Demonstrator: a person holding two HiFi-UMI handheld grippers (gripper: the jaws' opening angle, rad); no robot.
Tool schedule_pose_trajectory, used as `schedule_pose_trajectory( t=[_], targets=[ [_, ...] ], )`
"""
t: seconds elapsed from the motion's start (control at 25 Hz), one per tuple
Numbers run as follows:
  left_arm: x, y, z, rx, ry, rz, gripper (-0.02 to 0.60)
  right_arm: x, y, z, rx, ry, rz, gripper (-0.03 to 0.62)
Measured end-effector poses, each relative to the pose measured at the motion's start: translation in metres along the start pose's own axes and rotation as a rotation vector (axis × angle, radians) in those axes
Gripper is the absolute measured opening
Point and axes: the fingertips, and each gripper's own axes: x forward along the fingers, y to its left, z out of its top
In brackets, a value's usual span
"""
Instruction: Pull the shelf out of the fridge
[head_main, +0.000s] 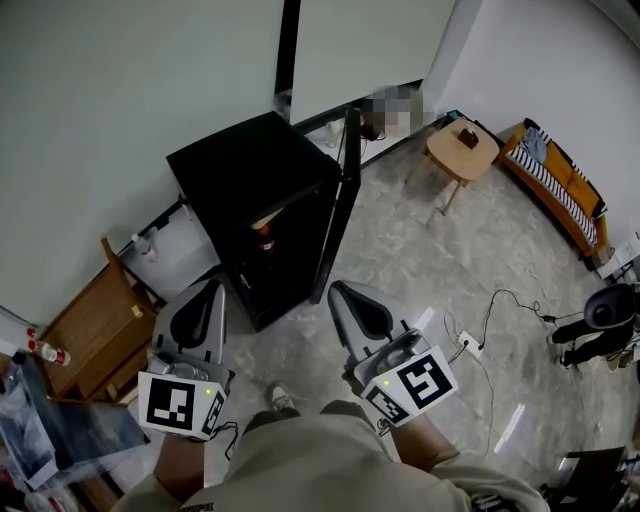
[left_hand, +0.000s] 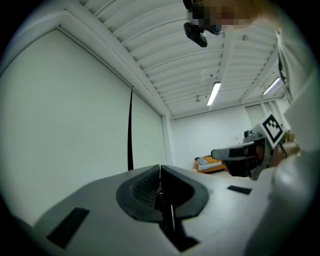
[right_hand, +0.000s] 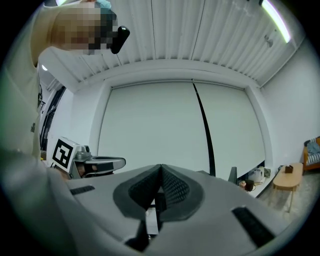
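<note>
A small black fridge (head_main: 250, 165) stands on the floor ahead of me with its door (head_main: 346, 200) swung open to the right. Inside, a pale shelf edge (head_main: 272, 214) shows near the top, with a red-labelled bottle (head_main: 264, 240) below it. Both grippers are held close to my body, well short of the fridge and pointing up. My left gripper (head_main: 214, 292) (left_hand: 160, 172) is shut with nothing in it. My right gripper (head_main: 340, 293) (right_hand: 161, 172) is shut too and empty. Each gripper view looks at wall and ceiling and shows the other gripper (left_hand: 240, 152) (right_hand: 102, 162).
A wooden chair (head_main: 95, 320) and clutter sit at the left, with a white box (head_main: 185, 245) beside the fridge. A round wooden table (head_main: 462, 150) and an orange sofa (head_main: 560, 190) stand at the far right. A power strip (head_main: 468, 342) with cables lies on the floor.
</note>
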Motion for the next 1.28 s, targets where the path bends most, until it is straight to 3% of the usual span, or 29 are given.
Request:
schedule_pose_trajectory(
  t=[0.32,0.76,1.0,1.28],
  targets=[
    [0.037,0.012,-0.013,-0.056,-0.006,0.003,0.009,0.029,-0.034,-0.004,0.005,0.018,-0.025,-0.005],
    [0.095,0.015,-0.027,-0.076,0.001,0.122,0.009,0.072,-0.123,-0.038,0.063,0.077,-0.067,-0.003],
    [0.121,0.017,-0.040,-0.080,0.007,0.186,0.009,0.107,-0.154,-0.062,0.191,0.077,-0.005,-0.002],
    [0.146,0.024,-0.057,-0.077,0.027,0.259,0.009,0.155,-0.178,-0.106,0.373,0.104,0.069,0.113]
  ],
)
